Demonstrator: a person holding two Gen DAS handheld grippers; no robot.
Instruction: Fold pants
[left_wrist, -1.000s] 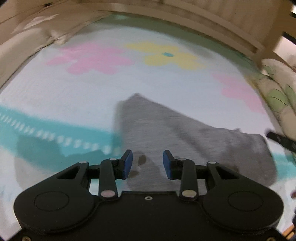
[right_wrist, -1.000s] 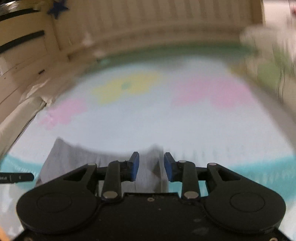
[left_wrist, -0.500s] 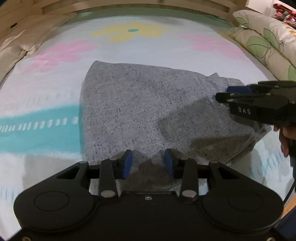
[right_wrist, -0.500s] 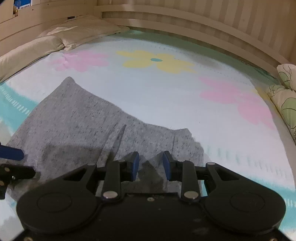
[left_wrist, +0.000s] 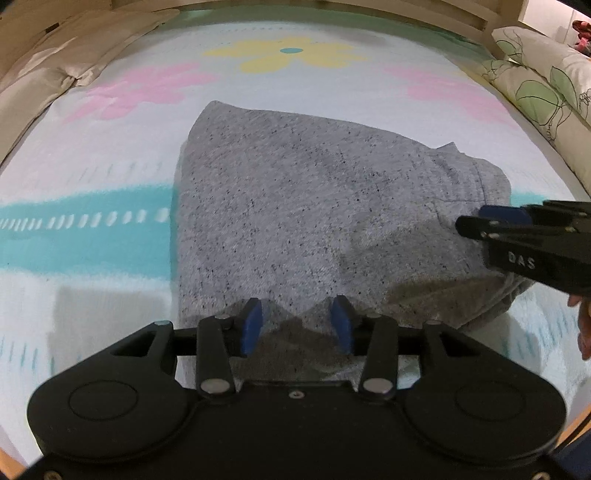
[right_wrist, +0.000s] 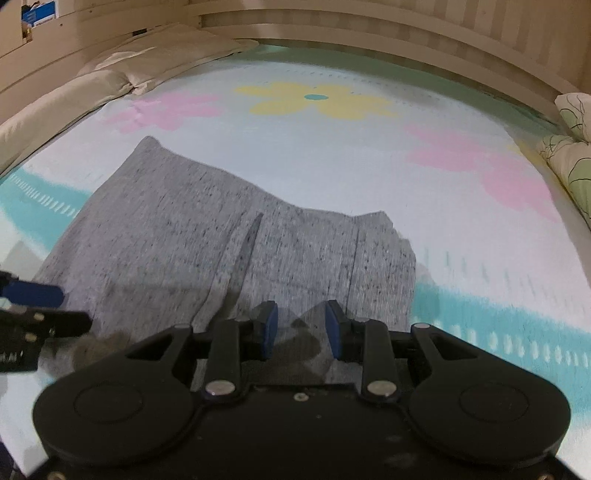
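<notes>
Grey speckled pants (left_wrist: 314, 214) lie folded into a compact block on a flower-print bed sheet (left_wrist: 110, 166). My left gripper (left_wrist: 297, 325) hovers low over their near edge. Its jaws are opening, and the blue pads stand apart over the cloth without pressing it. In the right wrist view the pants (right_wrist: 166, 229) show a crease down the middle. My right gripper (right_wrist: 301, 328) is low over their near edge, pads apart, with fabric lying under the gap. Each view shows the other gripper: the right gripper (left_wrist: 480, 221) over the pants' right end, the left gripper (right_wrist: 37, 306) at their left end.
Beige pillows (left_wrist: 44, 74) line the left side of the bed and leaf-print pillows (left_wrist: 535, 85) the right. A slatted wooden bed frame (right_wrist: 369, 37) runs along the far side. A person's fingers (left_wrist: 583, 321) show at the right edge.
Both grippers have come down closer to the pants, which now fill more of each view. The left jaws have widened. The right wrist has rolled and its view has steadied.
</notes>
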